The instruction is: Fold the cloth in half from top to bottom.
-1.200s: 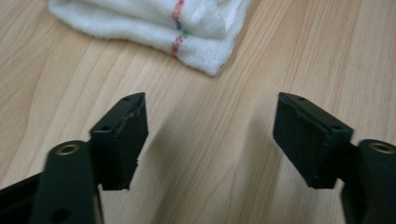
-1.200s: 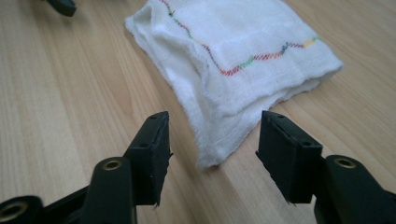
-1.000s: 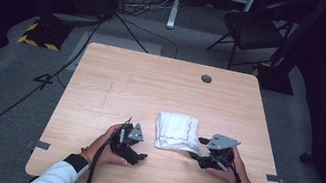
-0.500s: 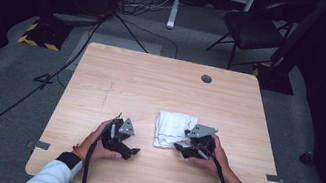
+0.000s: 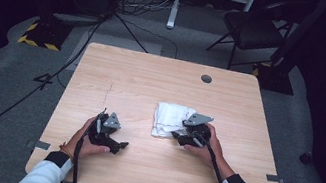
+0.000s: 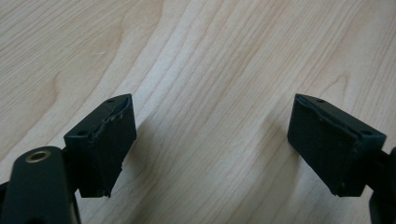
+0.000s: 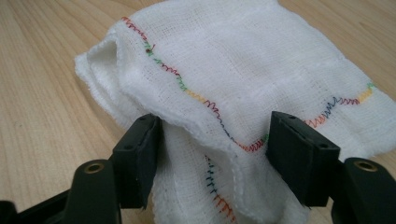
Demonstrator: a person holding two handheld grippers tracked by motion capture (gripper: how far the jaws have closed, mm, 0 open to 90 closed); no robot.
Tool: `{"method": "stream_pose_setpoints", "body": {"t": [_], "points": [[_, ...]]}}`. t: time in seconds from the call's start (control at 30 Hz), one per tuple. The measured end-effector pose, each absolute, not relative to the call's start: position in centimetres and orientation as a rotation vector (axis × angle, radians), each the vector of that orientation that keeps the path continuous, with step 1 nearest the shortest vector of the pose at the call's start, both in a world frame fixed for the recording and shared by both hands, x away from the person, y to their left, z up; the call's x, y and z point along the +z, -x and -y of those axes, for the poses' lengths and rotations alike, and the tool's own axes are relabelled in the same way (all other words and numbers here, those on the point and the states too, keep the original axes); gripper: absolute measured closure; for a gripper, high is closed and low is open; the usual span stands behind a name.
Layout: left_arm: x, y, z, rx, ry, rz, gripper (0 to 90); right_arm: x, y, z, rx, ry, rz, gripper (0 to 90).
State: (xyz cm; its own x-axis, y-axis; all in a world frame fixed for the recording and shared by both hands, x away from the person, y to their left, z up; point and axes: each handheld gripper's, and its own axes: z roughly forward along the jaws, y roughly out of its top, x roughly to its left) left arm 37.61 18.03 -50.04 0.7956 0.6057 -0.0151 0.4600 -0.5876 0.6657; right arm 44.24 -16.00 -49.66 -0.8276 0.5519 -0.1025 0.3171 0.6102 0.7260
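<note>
A folded white gauze cloth (image 5: 169,118) with multicoloured stitching lies right of the middle of the wooden table (image 5: 153,79). My right gripper (image 5: 175,135) lies at the cloth's near right corner. In the right gripper view its jaws straddle a raised fold of the cloth (image 7: 233,70). My right gripper (image 7: 215,154) is open; its jaws have just been closing a little, and the fold between them is not squeezed. My left gripper (image 5: 122,144) rests low over bare wood, left of the cloth. Nothing lies between the wide-open jaws of my left gripper (image 6: 212,144).
A round cable hole (image 5: 206,78) sits in the table's far right part. Grey tape tabs (image 5: 41,144) mark the near side edges. Beyond the table stand a black chair (image 5: 253,29) and a white stand, with cables across the grey floor.
Both hands have slid left across the table. The right gripper has come onto the cloth's near right corner. The left gripper has drawn away from the cloth.
</note>
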Motion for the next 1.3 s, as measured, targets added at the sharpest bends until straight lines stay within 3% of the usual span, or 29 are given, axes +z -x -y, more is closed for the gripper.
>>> {"method": "stream_pose_setpoints", "body": {"t": [0.6, 1.3], "points": [[-50.3, -36.6, -19.6, 0.318, -2.25, -0.852, 15.8, -47.4, -41.6, 18.9, 1.019, -0.597, -2.602, 31.7], [-50.3, -34.8, -21.5, 0.341, -2.237, -0.896, 15.9, -47.4, -37.7, 26.5, 0.909, -0.64, -2.56, 30.7]]}}
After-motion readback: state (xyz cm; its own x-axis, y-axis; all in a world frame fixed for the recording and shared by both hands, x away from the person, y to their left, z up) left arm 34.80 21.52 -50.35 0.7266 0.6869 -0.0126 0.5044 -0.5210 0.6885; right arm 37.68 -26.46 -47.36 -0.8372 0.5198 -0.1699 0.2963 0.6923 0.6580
